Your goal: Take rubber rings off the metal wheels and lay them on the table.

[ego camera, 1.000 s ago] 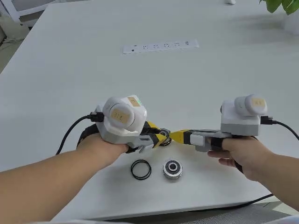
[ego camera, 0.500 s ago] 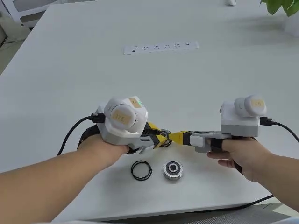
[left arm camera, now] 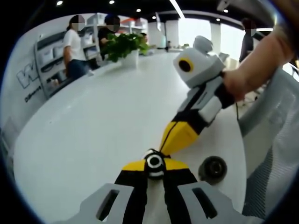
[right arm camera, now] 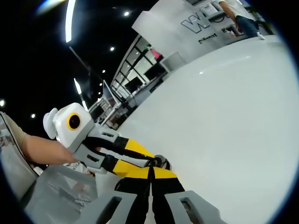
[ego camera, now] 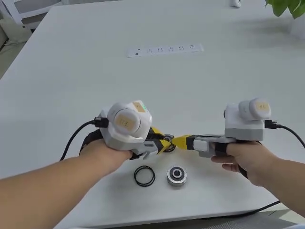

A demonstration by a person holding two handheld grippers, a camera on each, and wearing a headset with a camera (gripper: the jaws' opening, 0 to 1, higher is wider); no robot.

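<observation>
Metal wheel [left arm camera: 154,162] faces back along left gripper [ego camera: 163,142].

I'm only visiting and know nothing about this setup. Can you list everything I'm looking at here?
table: one, white, under everything
power strip: one, white, far middle of the table
plant: one, green, far right corner
people: several, standing in the background
rubber ring: one, black, flat on the table near the front edge
loose metal wheel: one, silver with a dark centre, just right of the ring
held metal wheel: one, silver, between the left gripper's jaws
left gripper: one, white body, black-and-yellow jaws, shut on the held wheel
right gripper: one, same colours, jaws shut, tips at the held wheel
hands: two, one holding each gripper
</observation>
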